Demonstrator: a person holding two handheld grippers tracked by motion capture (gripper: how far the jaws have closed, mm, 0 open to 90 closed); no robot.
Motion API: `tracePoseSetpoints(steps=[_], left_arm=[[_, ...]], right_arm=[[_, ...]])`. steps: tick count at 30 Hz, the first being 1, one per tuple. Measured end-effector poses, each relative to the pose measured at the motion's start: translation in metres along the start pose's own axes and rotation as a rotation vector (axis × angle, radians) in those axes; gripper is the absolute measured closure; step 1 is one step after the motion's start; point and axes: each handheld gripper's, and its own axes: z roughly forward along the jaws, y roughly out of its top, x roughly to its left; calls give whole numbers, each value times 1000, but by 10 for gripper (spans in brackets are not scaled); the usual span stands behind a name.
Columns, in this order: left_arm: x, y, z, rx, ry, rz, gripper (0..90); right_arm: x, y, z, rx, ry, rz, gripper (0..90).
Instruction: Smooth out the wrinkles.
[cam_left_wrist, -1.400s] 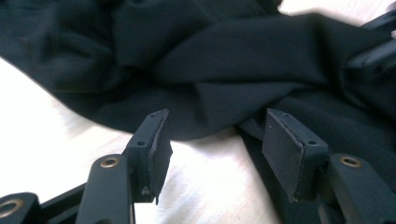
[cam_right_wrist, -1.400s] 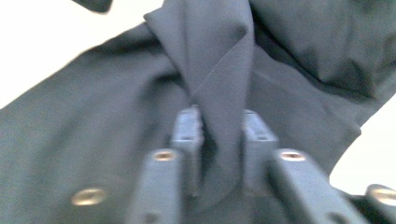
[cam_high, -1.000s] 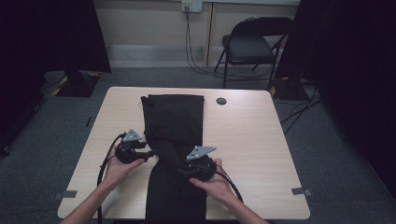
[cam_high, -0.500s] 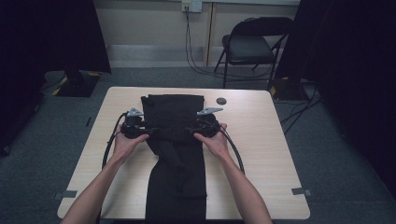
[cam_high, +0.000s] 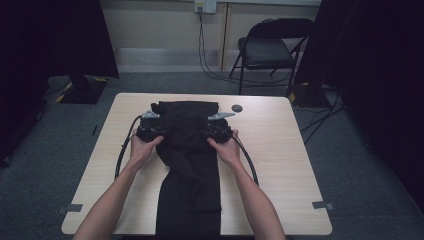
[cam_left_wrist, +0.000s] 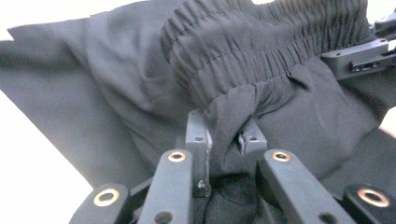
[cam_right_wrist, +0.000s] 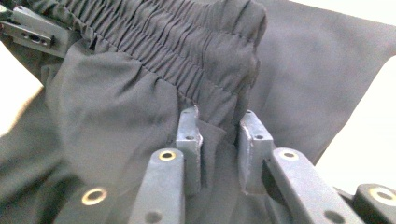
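Both grippers, left (cam_high: 159, 131) and right (cam_high: 207, 131), have just closed their fingers (cam_left_wrist: 198, 140) on cloth below the waistband (cam_left_wrist: 261, 42) of the trousers (cam_high: 189, 165) lying lengthwise on the worktop (cam_high: 285, 165); advise an even, level pull to keep the fold square.

I work at a pale wooden table (cam_high: 280, 165) standing on grey carpet (cam_high: 360, 180). Past its far edge runs a beige wall (cam_high: 160, 25) with a lighter strip along the bottom and a socket (cam_high: 205, 6), from which cables (cam_high: 204, 55) hang to the floor. A black folding chair (cam_high: 270, 50) stands by that wall. Dark curtains (cam_high: 55, 35) close off both sides. Bits of grey tape (cam_high: 320, 205) mark the table's near corners. A small dark round disc (cam_high: 237, 108) lies near the table's far edge.
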Motion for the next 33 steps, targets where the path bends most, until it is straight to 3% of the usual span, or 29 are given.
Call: tracePoseSetpoints(steps=[2, 5, 8, 10, 12, 15, 17, 21, 23, 24, 26, 28, 30, 31, 33], left_arm=[[-6, 20, -13, -46, -5, 30, 802], [-19, 51, -38, -118, -5, 68, 803], [-39, 84, -78, -199, -12, 120, 802], [-56, 95, -105, -237, -27, 163, 802], [-74, 95, -128, -258, -56, 182, 801], [-92, 73, -143, -236, -86, 194, 800], [-97, 44, -140, -201, -111, 174, 800], [-103, -22, -119, -86, -176, 117, 800], [-108, -50, -108, -15, -200, 125, 799], [-109, -62, -104, 14, -207, 121, 798], [-110, -79, -94, 87, -215, 126, 799], [-111, -93, -80, 162, -193, 159, 796], [-106, -99, -68, 200, -189, 123, 795], [-103, -99, -63, 211, -184, 127, 794], [-97, -100, -56, 215, -175, 113, 794]], right_arm=[[-2, 19, -18, -55, 1, 1, 759], [-1, 54, -49, -120, -23, -37, 769], [4, 87, -86, -214, -22, -63, 772], [12, 101, -112, -269, -2, -84, 772], [20, 106, -135, -303, 19, -106, 772], [36, 94, -156, -298, 58, -123, 772], [46, 73, -161, -263, 74, -135, 772], [60, 14, -152, -153, 125, -116, 772], [65, -15, -143, -76, 131, -114, 772], [67, -29, -139, -52, 143, -91, 772], [69, -51, -131, -14, 166, -58, 772], [74, -73, -120, 41, 149, -78, 772], [73, -91, -106, 69, 144, -49, 772], [70, -97, -100, 82, 145, -26, 772], [69, -99, -92, 111, 119, -59, 772]])
